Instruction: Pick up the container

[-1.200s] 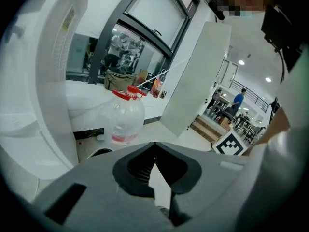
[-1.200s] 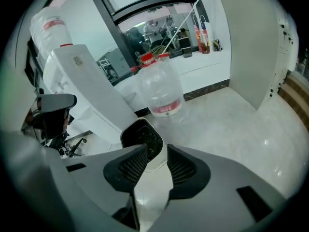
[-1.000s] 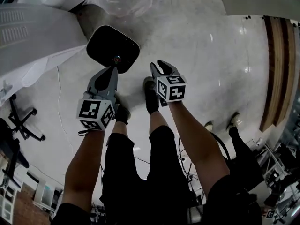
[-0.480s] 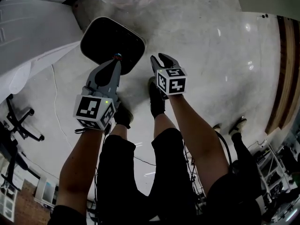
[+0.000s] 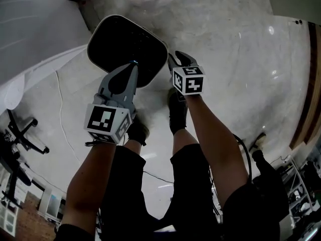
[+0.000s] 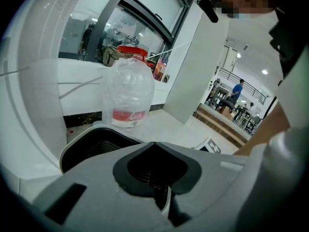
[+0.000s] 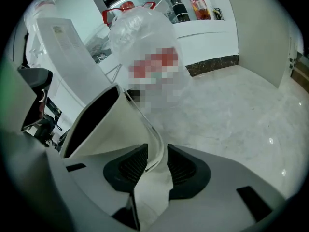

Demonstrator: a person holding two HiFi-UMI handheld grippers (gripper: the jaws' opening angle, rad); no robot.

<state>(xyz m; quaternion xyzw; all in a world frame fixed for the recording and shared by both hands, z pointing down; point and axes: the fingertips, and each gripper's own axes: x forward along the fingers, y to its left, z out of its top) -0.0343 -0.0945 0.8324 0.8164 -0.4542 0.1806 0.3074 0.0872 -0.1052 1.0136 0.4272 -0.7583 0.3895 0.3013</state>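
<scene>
Floor (image 5: 235,49) sits nearer than before, left claw (image 5: 134,63) and right claw (image 5: 174,59) clamped on the container (image 5: 125,44)

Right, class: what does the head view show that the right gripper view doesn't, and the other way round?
Only the head view: the person's legs, shoes and the left gripper. Only the right gripper view: a white counter with a dark flask on it. Both: the container, the right gripper at its rim, and the pale floor.
</scene>
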